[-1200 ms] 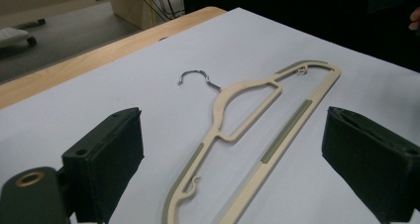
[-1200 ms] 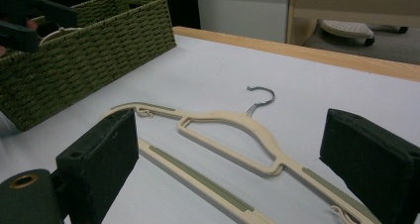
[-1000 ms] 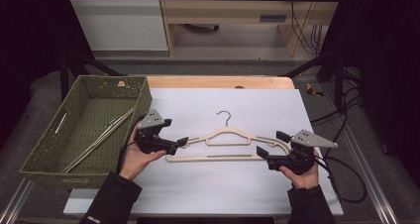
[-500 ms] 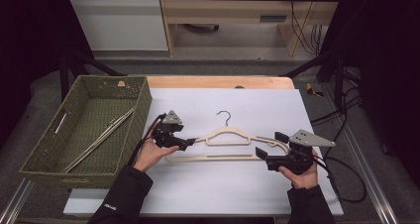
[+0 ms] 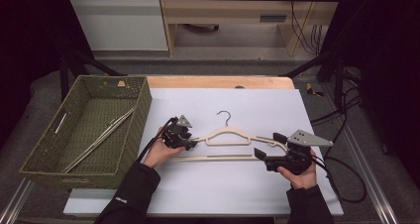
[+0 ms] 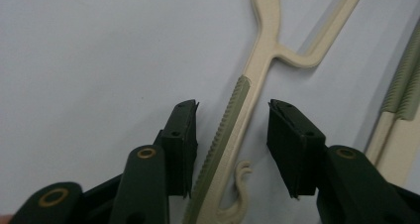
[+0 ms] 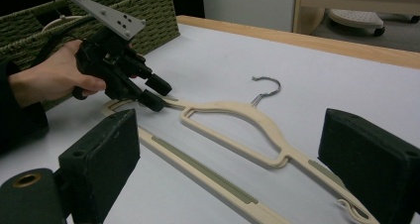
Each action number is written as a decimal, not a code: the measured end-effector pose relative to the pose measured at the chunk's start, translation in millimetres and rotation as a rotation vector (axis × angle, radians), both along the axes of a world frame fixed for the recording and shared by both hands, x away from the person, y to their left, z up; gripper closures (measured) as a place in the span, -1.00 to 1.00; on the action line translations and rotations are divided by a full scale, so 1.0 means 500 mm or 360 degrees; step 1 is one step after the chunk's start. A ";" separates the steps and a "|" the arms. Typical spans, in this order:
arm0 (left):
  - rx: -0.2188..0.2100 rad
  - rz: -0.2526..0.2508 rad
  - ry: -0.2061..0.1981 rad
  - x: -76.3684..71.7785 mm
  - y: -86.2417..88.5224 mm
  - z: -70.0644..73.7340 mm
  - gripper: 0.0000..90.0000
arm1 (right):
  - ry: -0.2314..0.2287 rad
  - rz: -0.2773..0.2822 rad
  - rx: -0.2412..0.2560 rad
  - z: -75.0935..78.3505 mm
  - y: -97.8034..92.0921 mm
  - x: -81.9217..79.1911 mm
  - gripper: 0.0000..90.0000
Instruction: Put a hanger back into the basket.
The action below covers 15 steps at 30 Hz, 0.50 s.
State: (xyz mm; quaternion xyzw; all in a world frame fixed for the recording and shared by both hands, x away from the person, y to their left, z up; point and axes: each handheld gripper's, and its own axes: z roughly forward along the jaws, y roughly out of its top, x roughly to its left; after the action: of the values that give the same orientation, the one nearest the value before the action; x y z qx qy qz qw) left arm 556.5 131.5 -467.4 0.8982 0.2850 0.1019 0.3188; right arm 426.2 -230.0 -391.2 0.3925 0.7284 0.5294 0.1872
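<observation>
The left gripper (image 6: 230, 144), jaws parted, straddled the cream plastic hanger (image 5: 229, 136) at its nine-o'clock arm (right gripper (image 5: 267, 147) likewise unclenched), so clamping seemed next.

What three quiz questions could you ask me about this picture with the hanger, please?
1. True or false: the left hand-held gripper has its jaws open around one arm of the cream plastic clothes hanger with a metal hook.
2. Which is inside the green woven basket? A) thin metal hangers B) a shoe C) a cup
3. Fill in: the right hand-held gripper, jaws open, sits at the hanger's ____ end, seen from the high view.

Key: 1 true; 2 A; 3 right.
</observation>
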 end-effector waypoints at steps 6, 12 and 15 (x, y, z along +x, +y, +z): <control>0.0016 -0.0029 -0.0021 0.001 0.004 0.001 0.46 | 0.0002 0.0006 0.0000 0.001 0.000 -0.001 -0.79; 0.0112 -0.0121 -0.0047 -0.002 0.002 0.009 0.60 | 0.0005 0.0005 0.0001 0.001 0.000 -0.001 -0.78; 0.0111 -0.0132 -0.0054 -0.005 0.004 0.014 0.65 | 0.0009 0.0006 0.0003 0.001 0.000 -0.001 -0.78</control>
State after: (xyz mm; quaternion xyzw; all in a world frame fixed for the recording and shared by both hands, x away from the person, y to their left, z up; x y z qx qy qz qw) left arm 553.9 133.5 -460.2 0.9179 0.2383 0.1136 0.2962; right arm 425.7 -230.1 -390.6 0.3927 0.7292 0.5294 0.1839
